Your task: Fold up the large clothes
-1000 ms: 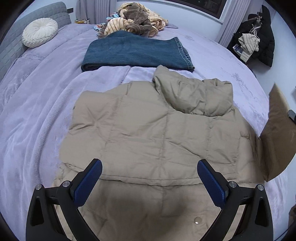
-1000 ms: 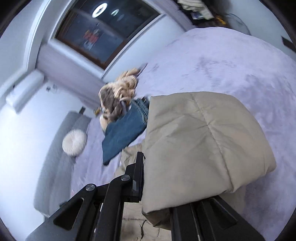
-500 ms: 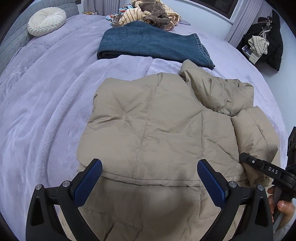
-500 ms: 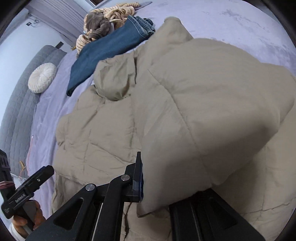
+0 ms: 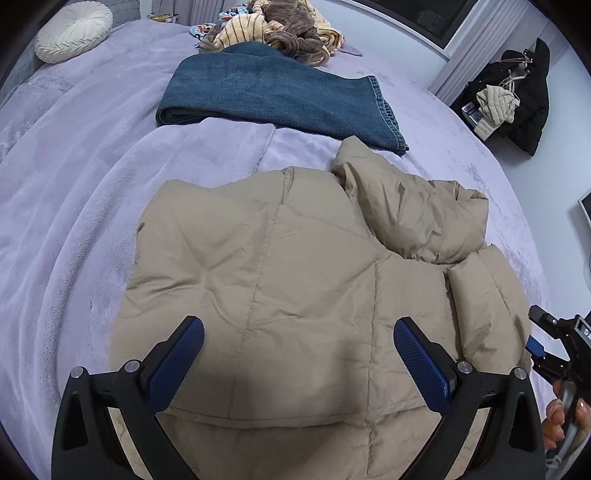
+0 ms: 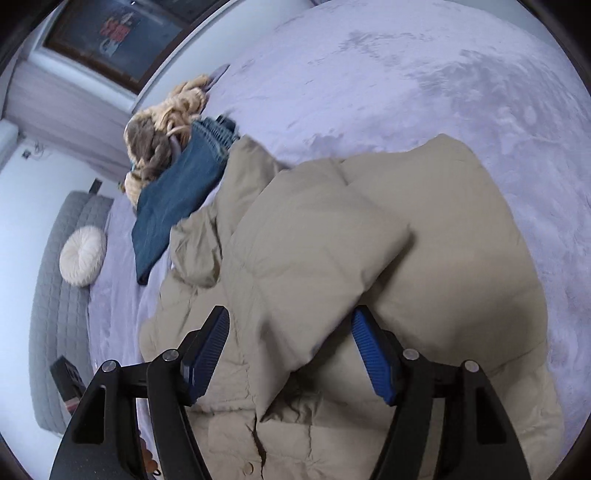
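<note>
A lilac-covered bed (image 5: 92, 192) with grey quilted headboard (image 6: 55, 295) below a dark window (image 6: 110, 33).

Sleeve let go, folded over the jacket

Our right gripper (image 6: 290, 354), clamped on the beige puffer jacket's (image 5: 295, 295) sleeve (image 6: 325, 266) until half a second ago, now stands with its jaws apart, and the sleeve it carried lies across the jacket's back. Our left gripper (image 5: 299, 350) is slightly nearer the hood (image 5: 413, 214).

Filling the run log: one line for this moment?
stage: sleeve folded in | beige puffer jacket on lilac bed | left gripper open | right gripper open, sleeve between fingers
</note>
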Demonstrator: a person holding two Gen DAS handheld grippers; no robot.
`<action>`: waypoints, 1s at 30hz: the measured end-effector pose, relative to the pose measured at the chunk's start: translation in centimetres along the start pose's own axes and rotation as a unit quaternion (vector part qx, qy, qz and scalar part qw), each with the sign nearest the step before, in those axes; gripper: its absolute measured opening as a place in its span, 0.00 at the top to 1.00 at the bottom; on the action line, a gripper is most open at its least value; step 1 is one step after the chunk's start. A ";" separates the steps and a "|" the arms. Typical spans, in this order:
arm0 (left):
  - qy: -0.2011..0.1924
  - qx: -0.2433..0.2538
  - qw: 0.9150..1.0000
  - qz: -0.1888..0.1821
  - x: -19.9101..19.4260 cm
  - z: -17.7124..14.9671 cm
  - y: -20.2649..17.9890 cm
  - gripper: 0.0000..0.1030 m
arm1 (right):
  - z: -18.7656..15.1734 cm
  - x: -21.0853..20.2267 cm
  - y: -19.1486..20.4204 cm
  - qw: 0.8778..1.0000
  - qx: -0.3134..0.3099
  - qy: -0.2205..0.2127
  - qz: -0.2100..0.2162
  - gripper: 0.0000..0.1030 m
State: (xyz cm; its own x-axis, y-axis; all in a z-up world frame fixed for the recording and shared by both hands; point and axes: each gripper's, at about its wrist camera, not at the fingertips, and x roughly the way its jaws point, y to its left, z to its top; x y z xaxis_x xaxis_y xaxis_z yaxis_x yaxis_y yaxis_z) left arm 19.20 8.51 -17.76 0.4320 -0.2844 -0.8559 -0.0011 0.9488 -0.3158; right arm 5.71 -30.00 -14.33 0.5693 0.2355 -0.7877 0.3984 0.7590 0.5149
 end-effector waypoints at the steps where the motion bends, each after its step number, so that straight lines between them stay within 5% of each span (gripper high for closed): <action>1: 0.000 -0.004 1.000 -0.006 -0.1 0.1 0.4 0.00 | 0.5 0.1 0.1 1.000 0.008 -0.007 0.002 0.55; 2: 0.001 -0.007 1.000 -0.015 -0.3 0.3 0.8 0.00 | 0.8 0.2 0.3 1.000 0.008 -0.011 0.007 0.79; 3: 0.003 -0.011 1.000 -0.028 -0.4 0.4 1.3 0.00 | 1.0 0.5 1.0 1.000 -0.001 -0.014 0.011 0.83; 6: 0.013 -0.039 0.995 -0.088 -0.7 0.5 2.9 0.00 | 0.6 1.3 5.3 0.997 -0.069 -0.011 0.035 0.86; 10: 0.020 -0.074 0.985 -0.152 -1.2 0.5 4.3 0.00 | -2.7 3.8 12.4 0.979 -0.195 0.028 0.061 0.85; 12: 0.022 -0.081 0.981 -0.175 -1.3 0.6 4.5 0.00 | -4.9 5.7 14.8 0.968 -0.238 0.057 0.050 0.79; 14: 0.031 -0.085 0.975 -0.202 -1.2 0.6 4.4 0.00 | -6.6 7.3 15.9 0.960 -0.260 0.091 0.047 0.43; 15: 0.035 -0.086 0.973 -0.212 -1.2 0.6 4.2 0.00 | -7.4 8.1 16.1 0.958 -0.262 0.109 0.049 0.36; 20: 0.055 -0.073 0.965 -0.245 -0.3 0.6 2.4 0.00 | -8.9 7.2 14.1 0.957 -0.255 0.134 0.046 0.34; 25: 0.076 -0.064 0.959 -0.266 1.3 0.5 0.1 0.00 | -8.3 3.2 7.6 0.967 -0.223 0.125 0.006 0.34; 30: 0.111 -0.050 0.970 -0.211 5.1 -0.2 -1.3 0.01 | -7.2 -0.6 -0.7 0.982 -0.155 0.100 -0.052 0.36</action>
State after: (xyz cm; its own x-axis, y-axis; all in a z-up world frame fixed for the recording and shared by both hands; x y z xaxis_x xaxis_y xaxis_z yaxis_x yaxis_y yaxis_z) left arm 21.22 5.78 -21.76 0.2081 -0.6776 -0.7054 0.0407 0.7265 -0.6859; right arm -0.10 -26.31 -16.67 0.3730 0.2384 -0.8967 0.1913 0.9259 0.3257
